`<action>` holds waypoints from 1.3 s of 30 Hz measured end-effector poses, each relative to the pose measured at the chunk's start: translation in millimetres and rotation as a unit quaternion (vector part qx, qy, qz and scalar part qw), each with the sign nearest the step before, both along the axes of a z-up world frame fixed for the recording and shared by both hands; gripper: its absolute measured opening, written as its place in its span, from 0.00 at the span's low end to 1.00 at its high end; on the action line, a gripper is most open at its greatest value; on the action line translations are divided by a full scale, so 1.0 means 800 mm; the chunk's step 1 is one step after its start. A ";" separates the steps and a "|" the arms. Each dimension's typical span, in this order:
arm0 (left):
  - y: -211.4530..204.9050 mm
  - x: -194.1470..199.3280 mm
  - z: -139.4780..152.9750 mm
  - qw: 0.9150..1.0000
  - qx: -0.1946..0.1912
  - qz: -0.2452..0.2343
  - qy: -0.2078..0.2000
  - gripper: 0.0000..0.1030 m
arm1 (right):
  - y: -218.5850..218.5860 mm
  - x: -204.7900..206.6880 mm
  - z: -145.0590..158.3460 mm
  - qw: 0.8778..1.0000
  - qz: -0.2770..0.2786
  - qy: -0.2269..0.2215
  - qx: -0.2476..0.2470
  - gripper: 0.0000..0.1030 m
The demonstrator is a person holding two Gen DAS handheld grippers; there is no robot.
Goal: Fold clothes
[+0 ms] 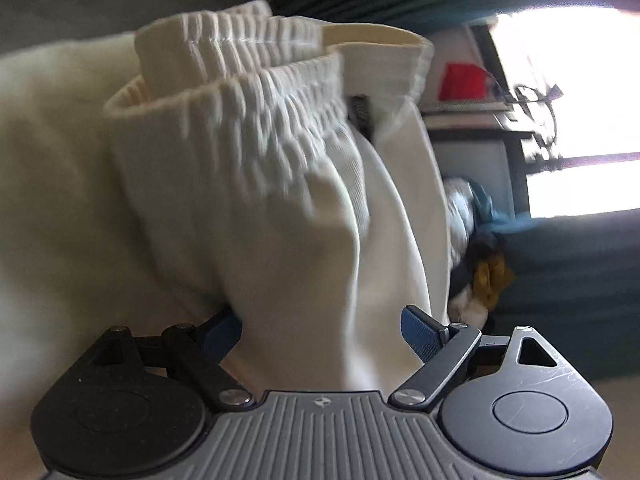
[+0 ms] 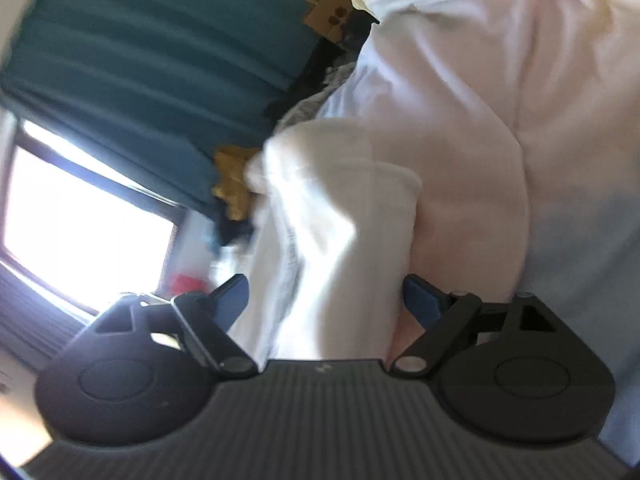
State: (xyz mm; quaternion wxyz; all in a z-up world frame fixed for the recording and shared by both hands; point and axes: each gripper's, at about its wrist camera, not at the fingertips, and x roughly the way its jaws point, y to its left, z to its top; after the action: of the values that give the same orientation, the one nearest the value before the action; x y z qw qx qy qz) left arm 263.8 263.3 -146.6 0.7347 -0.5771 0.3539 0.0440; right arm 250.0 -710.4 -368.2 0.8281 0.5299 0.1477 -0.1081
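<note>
A white garment with a gathered elastic waistband point(image 1: 248, 92) fills the left wrist view; its cloth bunches between the blue fingers point(image 1: 420, 336) of my left gripper point(image 1: 320, 332). The jaws stand wide apart with fabric between them, not clamped. In the right wrist view the same white cloth point(image 2: 332, 220) hangs between the blue fingers point(image 2: 420, 300) of my right gripper point(image 2: 324, 300), whose jaws also stand wide apart. A pale pink-white part of the cloth point(image 2: 460, 100) spreads to the upper right. Both views are motion blurred.
Teal curtains point(image 2: 140, 60) hang by a bright window point(image 2: 80, 220). A yellow-brown item point(image 2: 232, 192) and dark clothes lie beside the white cloth. A red object point(image 1: 464, 80) sits on a shelf near the window. A cardboard box point(image 2: 328, 12) stands at the back.
</note>
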 end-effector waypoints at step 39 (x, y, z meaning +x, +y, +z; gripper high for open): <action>0.075 -0.264 0.117 0.990 0.134 -0.023 -0.047 0.27 | 0.033 -0.316 -0.032 0.973 -0.205 0.058 0.083 0.09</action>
State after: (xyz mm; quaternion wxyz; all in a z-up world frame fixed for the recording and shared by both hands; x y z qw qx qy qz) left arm 52.3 323.4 -52.8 0.8221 -0.4665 0.3231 0.0469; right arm -2.7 -683.9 -393.6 0.7310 0.6089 0.0921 -0.2938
